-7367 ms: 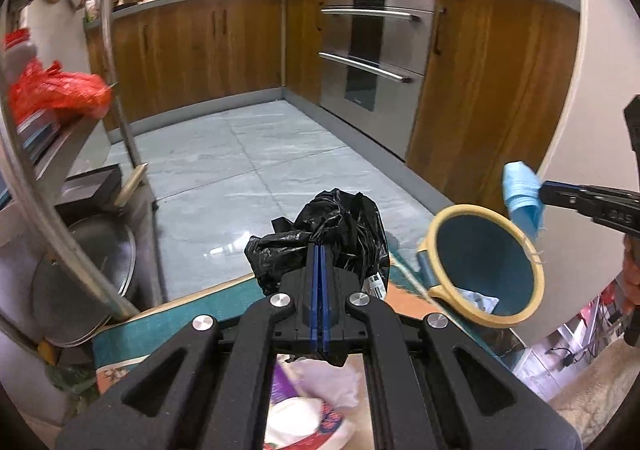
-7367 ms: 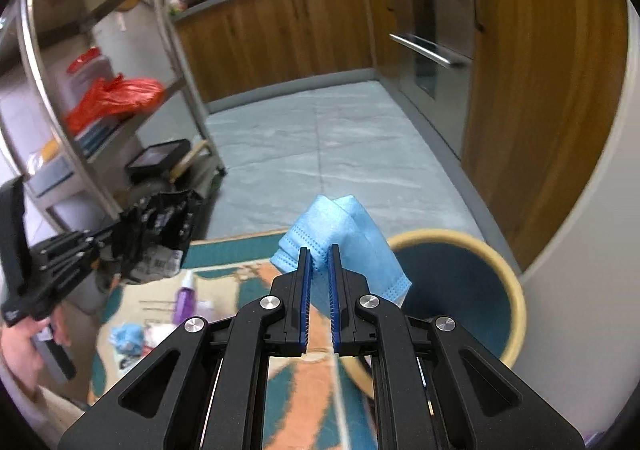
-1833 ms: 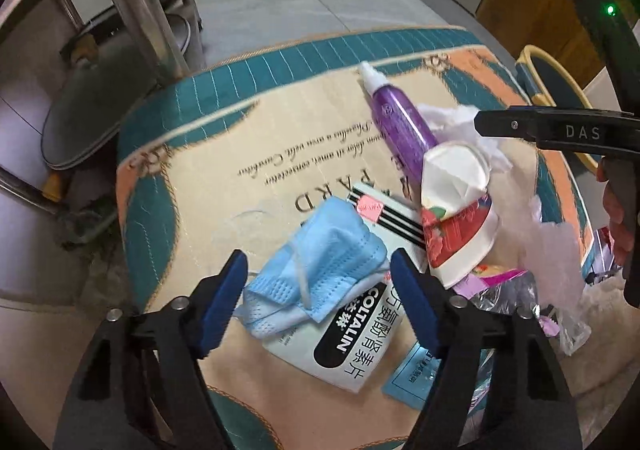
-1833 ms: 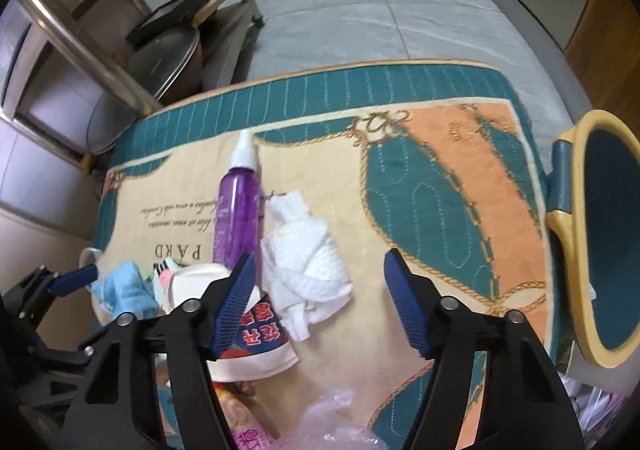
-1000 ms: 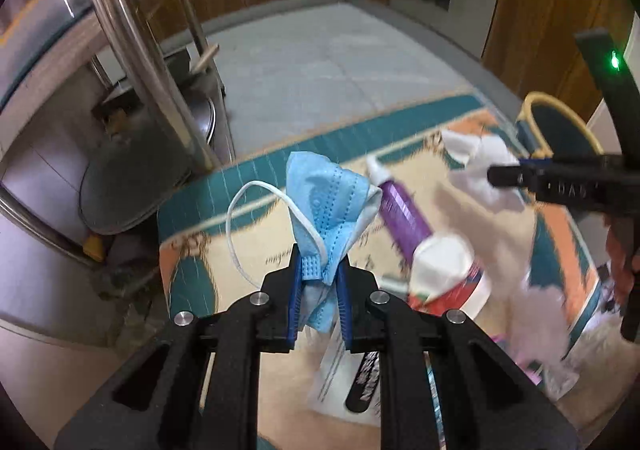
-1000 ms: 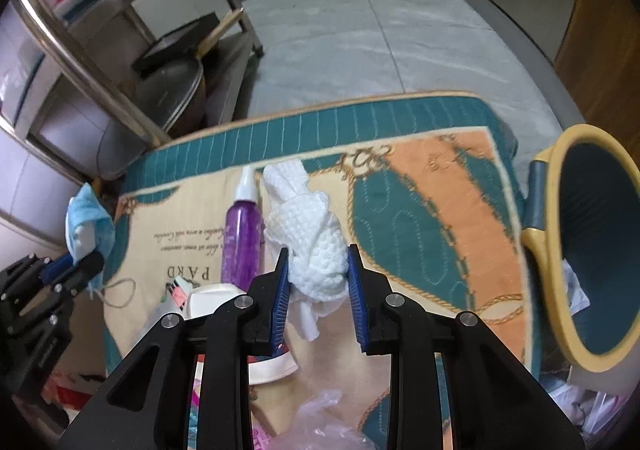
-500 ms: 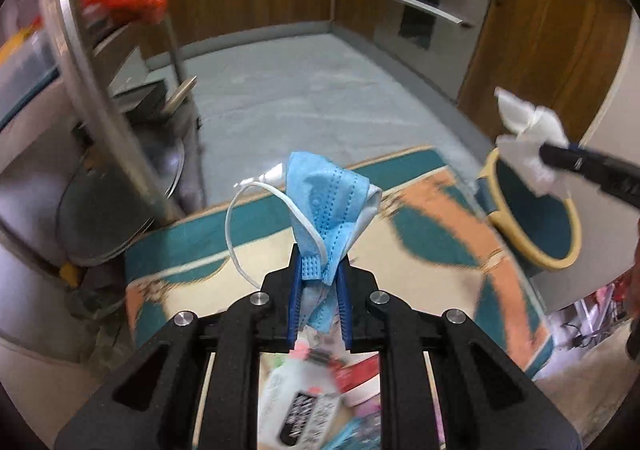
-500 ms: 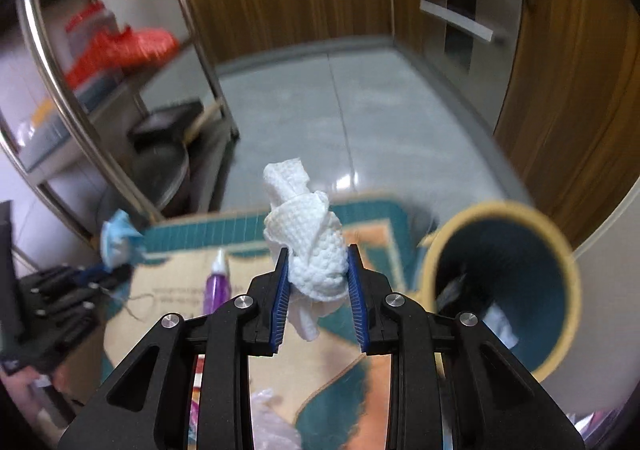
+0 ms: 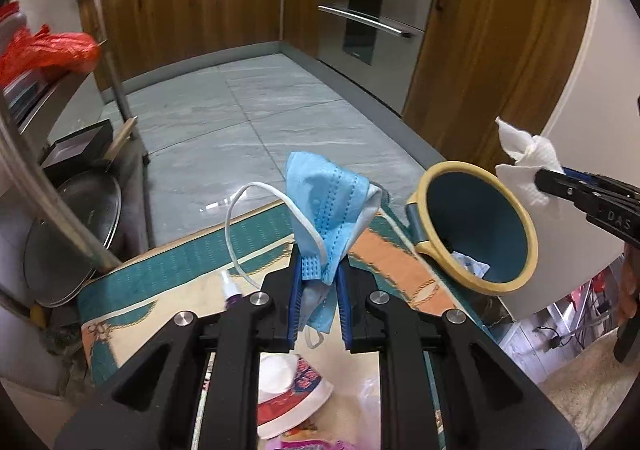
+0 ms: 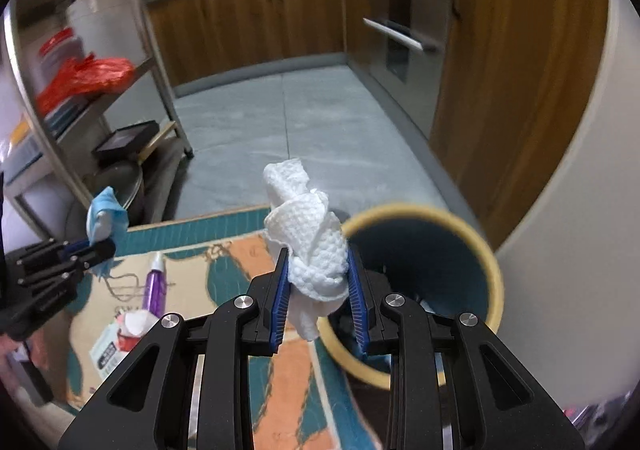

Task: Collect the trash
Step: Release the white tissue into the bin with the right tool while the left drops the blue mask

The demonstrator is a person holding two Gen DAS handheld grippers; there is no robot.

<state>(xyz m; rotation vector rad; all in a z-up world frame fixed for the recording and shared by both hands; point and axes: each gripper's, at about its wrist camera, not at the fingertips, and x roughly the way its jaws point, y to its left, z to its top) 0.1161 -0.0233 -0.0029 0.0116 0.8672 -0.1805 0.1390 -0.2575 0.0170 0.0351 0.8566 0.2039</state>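
Observation:
My left gripper (image 9: 318, 282) is shut on a blue face mask (image 9: 324, 194) and holds it up above the patterned mat (image 9: 192, 262), left of the bin. A white ear loop (image 9: 240, 210) hangs off the mask. My right gripper (image 10: 318, 278) is shut on a knotted white paper towel (image 10: 310, 242), held just at the near left rim of the blue bin with the yellow rim (image 10: 424, 246). The bin (image 9: 476, 226) holds some trash at its bottom. The towel also shows in the left wrist view (image 9: 524, 166), above the bin's right rim.
On the mat lie a purple spray bottle (image 10: 154, 286), a paper cup (image 9: 292, 390) and a white packet (image 10: 106, 350). A steel shelf rack (image 10: 156, 62) with a red bag (image 10: 84, 78) stands at left. Wooden cabinets and an oven (image 9: 372, 22) line the grey tiled floor.
Both grippers have risen from the mat with their loads. The right gripper carried the paper towel toward the bin. The left gripper still holds the mask, now closer to the bin.

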